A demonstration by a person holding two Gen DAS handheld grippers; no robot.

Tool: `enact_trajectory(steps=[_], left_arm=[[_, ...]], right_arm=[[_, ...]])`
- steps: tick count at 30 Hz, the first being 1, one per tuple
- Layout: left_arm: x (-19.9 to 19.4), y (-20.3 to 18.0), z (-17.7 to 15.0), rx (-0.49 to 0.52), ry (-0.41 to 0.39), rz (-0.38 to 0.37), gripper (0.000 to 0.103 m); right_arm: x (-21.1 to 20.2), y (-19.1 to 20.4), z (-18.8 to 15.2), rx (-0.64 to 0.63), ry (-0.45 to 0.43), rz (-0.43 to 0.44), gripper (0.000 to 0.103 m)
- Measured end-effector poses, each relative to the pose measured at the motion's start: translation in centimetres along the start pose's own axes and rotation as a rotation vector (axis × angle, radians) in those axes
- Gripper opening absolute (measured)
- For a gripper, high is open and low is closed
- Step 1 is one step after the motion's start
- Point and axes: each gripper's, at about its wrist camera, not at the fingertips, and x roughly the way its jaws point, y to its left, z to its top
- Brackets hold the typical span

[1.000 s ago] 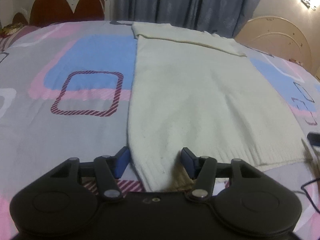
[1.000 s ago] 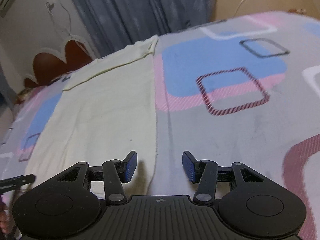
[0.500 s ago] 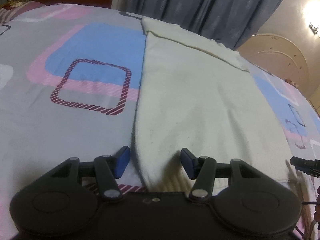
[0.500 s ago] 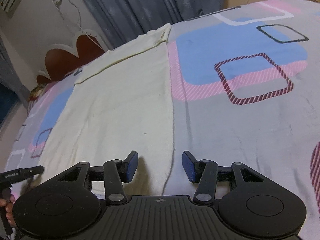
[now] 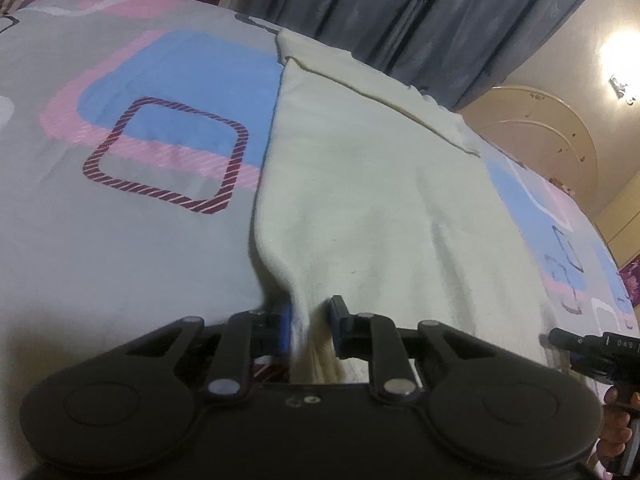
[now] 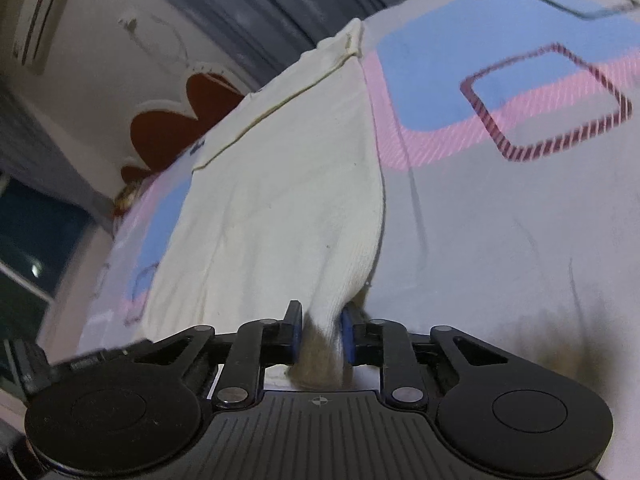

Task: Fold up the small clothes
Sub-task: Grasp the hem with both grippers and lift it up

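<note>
Cream sweater (image 5: pixel 372 200) hem pinched: left claw (image 5: pixel 310 330), right claw (image 6: pixel 320 334) closing.

Grey curtains (image 5: pixel 420 12), scalloped headboard (image 6: pixel 180 116), possibly an air conditioner (image 6: pixel 42 20).

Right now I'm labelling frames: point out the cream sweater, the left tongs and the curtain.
cream sweater (image 5: pixel 380 200): left wrist view, flat middle.
left tongs (image 5: pixel 310 328): left wrist view, between fingertips.
curtain (image 5: pixel 420 12): left wrist view, grey folds.

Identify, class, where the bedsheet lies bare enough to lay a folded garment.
Bare bedsheet lies left of the cream garment, and more beyond its other edge. Crowded: the near hem, bunched in both closing tongs.
</note>
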Motion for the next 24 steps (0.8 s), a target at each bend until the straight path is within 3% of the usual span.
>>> enact_trajectory(steps=[6, 9, 13, 16, 18, 20, 24], left_arm=[[0.2, 0.9, -0.2, -0.043, 0.015, -0.095, 0.013], [0.4, 1.3, 0.0, -0.042, 0.018, -0.108, 0.010], [-1.7, 1.2, 0.1, -0.059, -0.091, -0.162, 0.007], [-1.5, 0.9, -0.4, -0.010, -0.083, -0.115, 0.007], [0.0, 1.0, -0.9, 0.003, -0.019, -0.078, 0.008], [-0.2, 1.1, -0.9, -0.011, -0.034, -0.090, 0.007], [-0.4, 1.4, -0.5, -0.031, -0.052, -0.104, 0.007]], right_arm=[[0.1, 0.2, 0.2, 0.004, 0.019, 0.040, 0.012], [-0.1, 0.4, 0.6, -0.006, 0.008, 0.051, 0.008], [-1.5, 1.3, 0.9, -0.048, -0.059, 0.061, 0.007], [-2.6, 1.7, 0.8, -0.099, -0.109, 0.094, 0.007], [-1.4, 0.8, 0.6, -0.105, -0.052, 0.019, 0.007], [-0.4, -0.1, 0.1, -0.083, -0.009, -0.024, 0.007], [-1.6, 0.6, 0.3, -0.077, -0.071, 0.023, 0.007]])
